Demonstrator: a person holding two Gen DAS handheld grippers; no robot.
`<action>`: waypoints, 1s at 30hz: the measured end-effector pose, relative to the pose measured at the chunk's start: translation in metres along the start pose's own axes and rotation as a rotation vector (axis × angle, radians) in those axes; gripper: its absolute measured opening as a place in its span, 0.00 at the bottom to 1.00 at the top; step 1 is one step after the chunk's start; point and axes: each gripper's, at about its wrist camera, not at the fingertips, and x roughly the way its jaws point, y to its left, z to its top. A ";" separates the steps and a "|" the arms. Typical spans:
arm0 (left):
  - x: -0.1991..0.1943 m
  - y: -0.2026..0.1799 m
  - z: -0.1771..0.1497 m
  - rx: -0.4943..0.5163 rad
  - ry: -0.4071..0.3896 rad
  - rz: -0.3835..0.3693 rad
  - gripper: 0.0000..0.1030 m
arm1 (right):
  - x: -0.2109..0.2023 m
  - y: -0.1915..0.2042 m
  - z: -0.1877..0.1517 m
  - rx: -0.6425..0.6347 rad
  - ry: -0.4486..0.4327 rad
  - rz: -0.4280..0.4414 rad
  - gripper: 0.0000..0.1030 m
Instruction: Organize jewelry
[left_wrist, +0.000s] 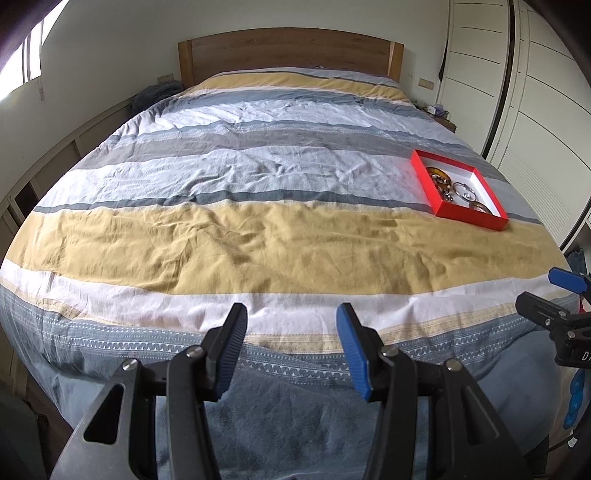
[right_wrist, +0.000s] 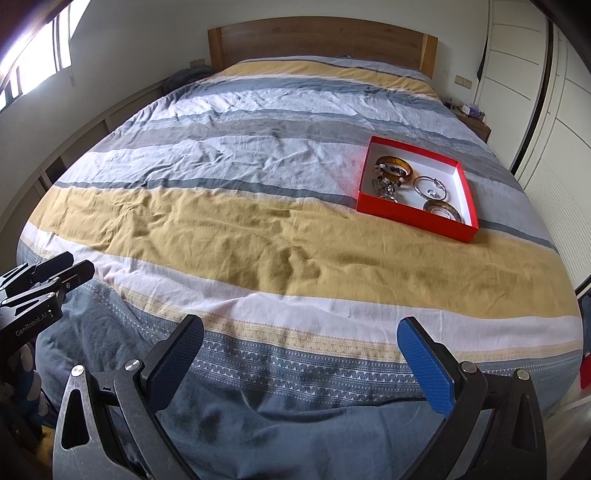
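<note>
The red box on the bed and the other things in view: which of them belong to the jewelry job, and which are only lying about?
Belong to the job:
- shallow red cardboard box with white inside
- amber bangle
- thin silver ring bracelets
- left claw, open
- right claw, open

Only lying about:
- striped blue, white and yellow bedspread
- wooden headboard
- white wardrobe doors

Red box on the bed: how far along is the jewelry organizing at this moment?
Done: the bangles and other pieces all lie inside the red box, none loose on the bedspread. In hand: nothing; the left gripper and right gripper are open, empty, above the bed's near edge. Left: the pieces lie jumbled; whether sorting remains, I cannot tell.
</note>
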 end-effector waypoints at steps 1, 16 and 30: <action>0.001 0.000 0.000 -0.001 0.001 0.000 0.47 | 0.000 0.001 0.000 -0.002 0.002 0.000 1.00; 0.005 0.004 -0.007 -0.002 0.009 0.002 0.47 | 0.004 0.002 -0.002 -0.003 0.012 0.000 1.00; 0.007 0.004 -0.010 -0.001 0.025 0.003 0.47 | 0.006 0.002 -0.005 -0.003 0.017 0.001 1.00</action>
